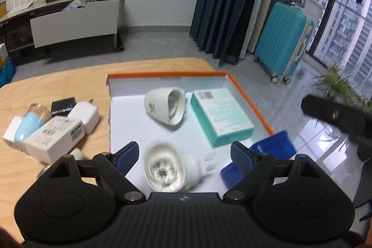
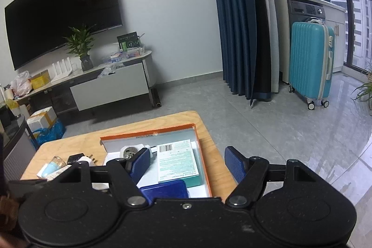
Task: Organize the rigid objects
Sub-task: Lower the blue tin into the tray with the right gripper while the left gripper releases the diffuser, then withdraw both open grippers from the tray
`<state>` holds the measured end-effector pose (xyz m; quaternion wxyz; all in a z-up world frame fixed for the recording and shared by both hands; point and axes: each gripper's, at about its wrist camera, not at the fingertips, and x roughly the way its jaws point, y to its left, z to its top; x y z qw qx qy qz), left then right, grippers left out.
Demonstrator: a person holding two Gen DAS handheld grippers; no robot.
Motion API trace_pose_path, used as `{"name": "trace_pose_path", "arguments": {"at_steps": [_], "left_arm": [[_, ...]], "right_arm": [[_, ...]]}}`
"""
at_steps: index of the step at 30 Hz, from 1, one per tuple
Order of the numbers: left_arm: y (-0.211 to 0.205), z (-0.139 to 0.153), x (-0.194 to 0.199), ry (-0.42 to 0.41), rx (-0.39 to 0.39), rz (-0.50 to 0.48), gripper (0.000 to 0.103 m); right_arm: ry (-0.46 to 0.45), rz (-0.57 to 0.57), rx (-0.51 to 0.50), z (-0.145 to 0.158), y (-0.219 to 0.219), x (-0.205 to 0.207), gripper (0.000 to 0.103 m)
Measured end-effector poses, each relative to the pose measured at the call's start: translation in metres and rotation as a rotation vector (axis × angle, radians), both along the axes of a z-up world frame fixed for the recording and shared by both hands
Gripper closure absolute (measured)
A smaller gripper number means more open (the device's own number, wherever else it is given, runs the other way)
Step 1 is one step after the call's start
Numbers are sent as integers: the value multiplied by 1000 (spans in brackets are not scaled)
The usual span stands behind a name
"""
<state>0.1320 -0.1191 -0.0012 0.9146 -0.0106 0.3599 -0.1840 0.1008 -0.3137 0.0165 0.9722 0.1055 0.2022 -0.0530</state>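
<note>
An orange-rimmed white box lid (image 1: 251, 97) lies on the wooden table (image 1: 58, 85). In it lie a white lamp socket (image 1: 166, 108), a teal box (image 1: 220, 117), a blue box (image 1: 272, 150) and a second white socket adapter (image 1: 166, 170). My left gripper (image 1: 184, 156) is open, with the blurred second adapter between its fingers and not gripped. My right gripper (image 2: 187, 163) is open and empty above the lid's (image 2: 202, 155) near right part, over the teal box (image 2: 176, 162) and blue box (image 2: 165, 188). It also shows in the left wrist view (image 1: 334, 115).
Left of the lid lie a white carton (image 1: 53, 138), a white charger (image 1: 84, 116), a black block (image 1: 62, 106), a light-blue item (image 1: 30, 124) and a glass jar (image 1: 40, 112). Beyond the table are a TV cabinet (image 2: 109, 87), curtain (image 2: 237, 22) and teal suitcase (image 2: 311, 66).
</note>
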Motion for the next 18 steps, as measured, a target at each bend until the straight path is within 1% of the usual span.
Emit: {"name": "trace_pose_path", "arguments": {"at_steps": [3, 8, 10, 12, 16, 18], "left_arm": [[5, 6, -2, -13, -14, 13, 12], [18, 16, -7, -6, -24, 54, 11], [24, 20, -9, -1, -13, 70, 10], [29, 22, -12, 0, 3, 85, 7], [41, 25, -19, 6, 28, 113, 7], [47, 26, -22, 9, 36, 127, 5]], "right_arm": [[-12, 0, -4, 3, 2, -3, 19], [-24, 16, -2, 7, 9, -7, 19], [-23, 31, -7, 8, 13, -8, 19], [-22, 46, -11, 9, 18, -9, 19], [-18, 66, -15, 10, 29, -11, 19], [-14, 80, -18, 10, 35, -11, 18]]}}
